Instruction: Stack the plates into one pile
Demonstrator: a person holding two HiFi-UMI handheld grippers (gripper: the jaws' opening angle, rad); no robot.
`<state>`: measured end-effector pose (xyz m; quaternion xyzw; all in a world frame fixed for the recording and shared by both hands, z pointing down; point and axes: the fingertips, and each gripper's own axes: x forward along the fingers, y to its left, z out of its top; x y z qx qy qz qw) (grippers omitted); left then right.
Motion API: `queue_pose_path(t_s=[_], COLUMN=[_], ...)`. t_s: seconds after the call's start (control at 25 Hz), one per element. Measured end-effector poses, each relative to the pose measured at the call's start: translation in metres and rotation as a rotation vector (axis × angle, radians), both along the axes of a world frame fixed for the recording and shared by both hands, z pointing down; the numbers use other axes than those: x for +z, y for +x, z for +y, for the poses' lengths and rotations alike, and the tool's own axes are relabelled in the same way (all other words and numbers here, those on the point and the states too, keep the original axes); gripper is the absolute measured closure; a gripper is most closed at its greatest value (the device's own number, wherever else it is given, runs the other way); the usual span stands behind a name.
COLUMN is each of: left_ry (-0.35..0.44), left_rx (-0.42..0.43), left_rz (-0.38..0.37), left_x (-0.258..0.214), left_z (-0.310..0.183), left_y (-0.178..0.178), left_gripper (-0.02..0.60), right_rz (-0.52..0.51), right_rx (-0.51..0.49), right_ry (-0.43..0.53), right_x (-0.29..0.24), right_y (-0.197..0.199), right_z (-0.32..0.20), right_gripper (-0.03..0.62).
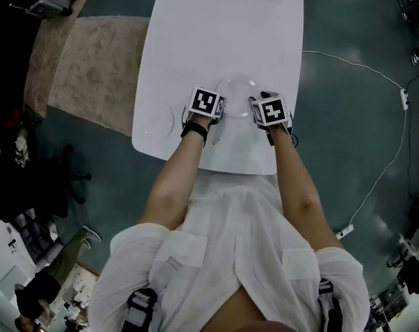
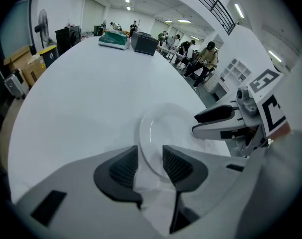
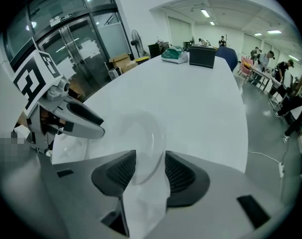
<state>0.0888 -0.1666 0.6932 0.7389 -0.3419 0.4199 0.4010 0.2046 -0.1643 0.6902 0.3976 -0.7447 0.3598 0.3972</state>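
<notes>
A white plate [image 1: 236,90] lies flat on the white table [image 1: 223,33], near its front edge. My left gripper [image 1: 220,99] is at the plate's left rim and my right gripper [image 1: 255,103] at its right rim. In the left gripper view the plate's [image 2: 168,133] rim runs between the jaws of the left gripper [image 2: 150,166], with a gap beside each pad. The right gripper view shows the same: the plate's [image 3: 141,133] edge sits loosely between the wide jaws of the right gripper [image 3: 150,171]. A second, faint plate [image 1: 156,120] lies on the table to the left.
A green object [image 2: 113,39] and a black box [image 2: 143,44] stand at the table's far end. A beige rug [image 1: 92,68] lies on the floor to the left and a white cable [image 1: 375,68] to the right. People sit at desks in the background.
</notes>
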Motion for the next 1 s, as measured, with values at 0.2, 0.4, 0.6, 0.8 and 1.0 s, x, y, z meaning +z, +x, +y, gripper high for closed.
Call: queue_pose_path(t_s=[0.2,0.4,0.6,0.8,1.0], left_ry=[-0.021,-0.021,-0.051,-0.084,-0.093], left_rx=[-0.021,-0.1,-0.162,-0.239,-0.306], left_rz=[0.001,0.053,0.1,0.135,0.164], left_x=[0.001,-0.002,-0.002,-0.008,-0.016], left_z=[0.0,-0.004,-0.004,-0.006,-0.007], left_y=[-0.002,-0.005,-0.001,-0.008,-0.02], left_gripper=[0.441,0.465,0.465,0.465,0.476], right_rz=[0.026,0.038,0.036,0.022,0.032], right_rx=[-0.009,0.031,0.051,0.066,0.044], right_ry=[0.001,-0.018,-0.028,-0.021,0.014], right_x=[0.002,-0.001,-0.003,-0.013,-0.024], right_y=[-0.008,-0.01,-0.007,-0.014,-0.025], right_z=[-0.001,-0.003,-0.006,-0.016,-0.024], right_gripper=[0.407,0.416,0.401,0.401,0.408])
